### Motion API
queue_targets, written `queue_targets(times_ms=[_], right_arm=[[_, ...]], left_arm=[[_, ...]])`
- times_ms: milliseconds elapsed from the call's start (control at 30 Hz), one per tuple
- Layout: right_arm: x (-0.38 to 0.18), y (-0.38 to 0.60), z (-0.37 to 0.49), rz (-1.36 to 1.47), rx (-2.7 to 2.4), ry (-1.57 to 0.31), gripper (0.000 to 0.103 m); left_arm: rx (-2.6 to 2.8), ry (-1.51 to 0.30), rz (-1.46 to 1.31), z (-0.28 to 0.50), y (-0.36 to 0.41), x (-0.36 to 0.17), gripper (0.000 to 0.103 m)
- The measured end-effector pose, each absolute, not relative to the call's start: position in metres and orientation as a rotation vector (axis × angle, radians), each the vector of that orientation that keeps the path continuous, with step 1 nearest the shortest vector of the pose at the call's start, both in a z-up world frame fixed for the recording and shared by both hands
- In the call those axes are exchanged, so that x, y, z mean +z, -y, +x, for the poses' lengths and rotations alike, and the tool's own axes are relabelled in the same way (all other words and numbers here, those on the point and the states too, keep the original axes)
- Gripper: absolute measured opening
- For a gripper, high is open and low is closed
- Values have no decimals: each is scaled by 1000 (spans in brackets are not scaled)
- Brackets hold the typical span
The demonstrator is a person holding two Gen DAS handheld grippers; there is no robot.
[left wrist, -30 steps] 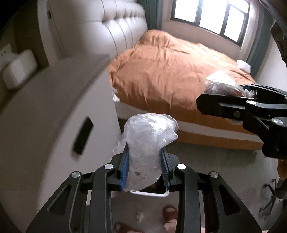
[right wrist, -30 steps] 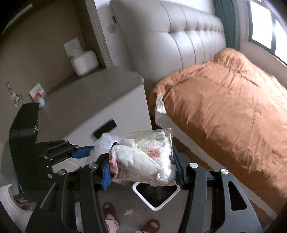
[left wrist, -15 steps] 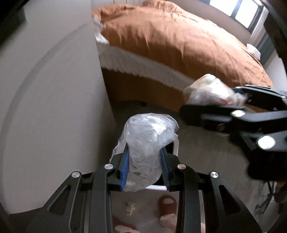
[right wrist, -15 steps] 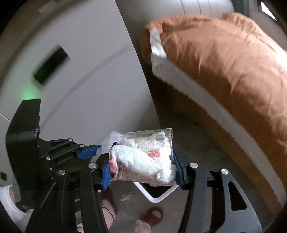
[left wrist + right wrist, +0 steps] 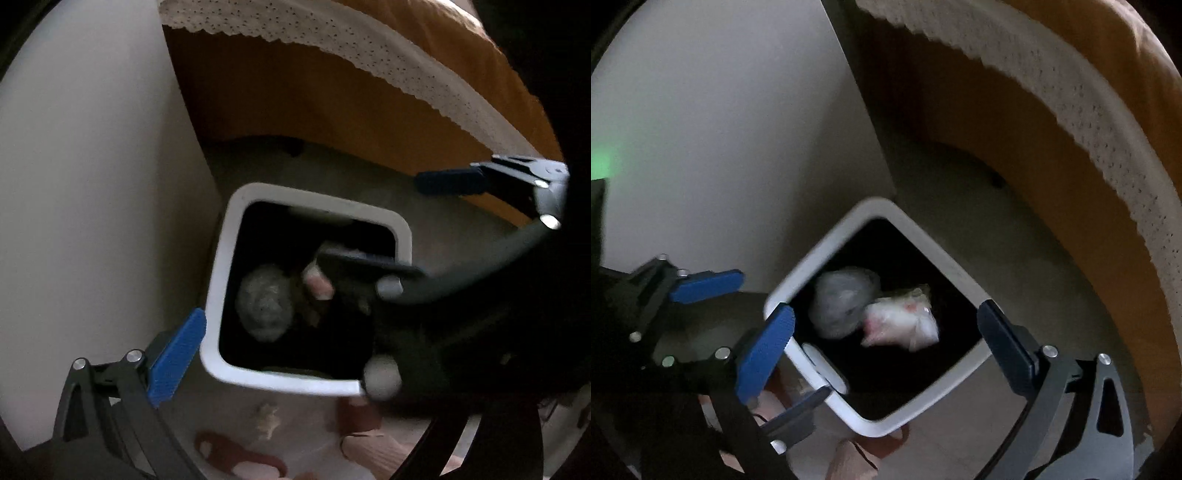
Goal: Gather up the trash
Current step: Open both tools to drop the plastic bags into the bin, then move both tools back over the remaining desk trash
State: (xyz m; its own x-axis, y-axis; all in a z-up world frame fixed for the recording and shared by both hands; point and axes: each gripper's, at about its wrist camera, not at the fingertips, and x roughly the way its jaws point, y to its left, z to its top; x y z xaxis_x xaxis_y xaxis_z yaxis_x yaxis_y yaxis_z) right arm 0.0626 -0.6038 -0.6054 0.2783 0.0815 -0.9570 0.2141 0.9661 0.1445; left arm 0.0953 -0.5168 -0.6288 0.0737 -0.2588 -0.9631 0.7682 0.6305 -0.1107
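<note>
A white square trash bin (image 5: 218,280) (image 5: 820,254) stands on the floor between the nightstand and the bed. Inside it lie a crumpled clear plastic bag (image 5: 264,302) (image 5: 842,301) and a clear bag of white and pink wrappers (image 5: 901,319). My left gripper (image 5: 280,332) is open and empty above the bin; only its left blue pad (image 5: 175,360) shows clearly, the right side is hidden behind the other tool. My right gripper (image 5: 886,343) is open and empty over the bin, its blue pads (image 5: 764,349) spread to either side.
The white nightstand side (image 5: 92,184) (image 5: 720,129) stands just left of the bin. The bed with orange cover and white lace edging (image 5: 369,48) (image 5: 1071,110) is to the right. A paper scrap (image 5: 267,415) and slippered feet (image 5: 362,428) are on the floor below.
Both grippers moved down over the bin and opened. The clear plastic bag and the wrapper bag dropped from the jaws into the bin.
</note>
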Motion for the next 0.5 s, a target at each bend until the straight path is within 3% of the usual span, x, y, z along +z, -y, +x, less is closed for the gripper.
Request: queue_targets(times_ms=[167, 500], right_arm=[[-567, 603, 54, 260, -117, -1274, 99], [-402, 600, 41, 268, -198, -1116, 99]], left_arm=[[-815, -1244, 493, 90, 512, -601, 98], [-879, -1071, 425, 89, 498, -437, 98]])
